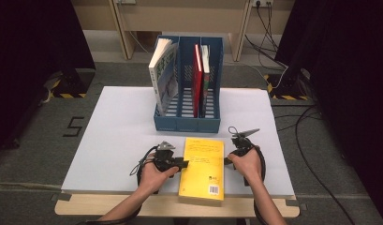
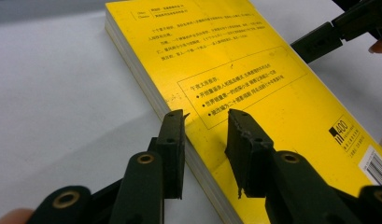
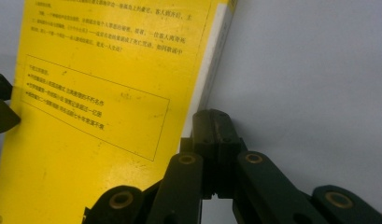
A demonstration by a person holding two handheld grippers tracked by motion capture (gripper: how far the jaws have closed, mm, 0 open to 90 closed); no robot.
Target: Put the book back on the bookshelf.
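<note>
A yellow book [image 1: 202, 166] lies flat on the white table [image 1: 114, 136] near its front edge, printed back cover up. My left gripper [image 1: 183, 163] is at the book's left side. In the left gripper view its jaws [image 2: 206, 116] stand open astride the book's [image 2: 254, 60] page edge, one beside the pages and one over the cover, and neither pad presses on it. My right gripper [image 1: 226, 160] sits at the book's right side. Its jaws [image 3: 212, 116] are shut with nothing between them, tips close against the book's [image 3: 109, 70] white edge.
A blue three-slot file holder [image 1: 188, 123] stands behind the book at mid-table. A pale book [image 1: 163, 75] leans in its left slot; a red book [image 1: 197, 77] and another stand upright toward the right. The book overhangs the table's front edge. Cables lie on the floor at right.
</note>
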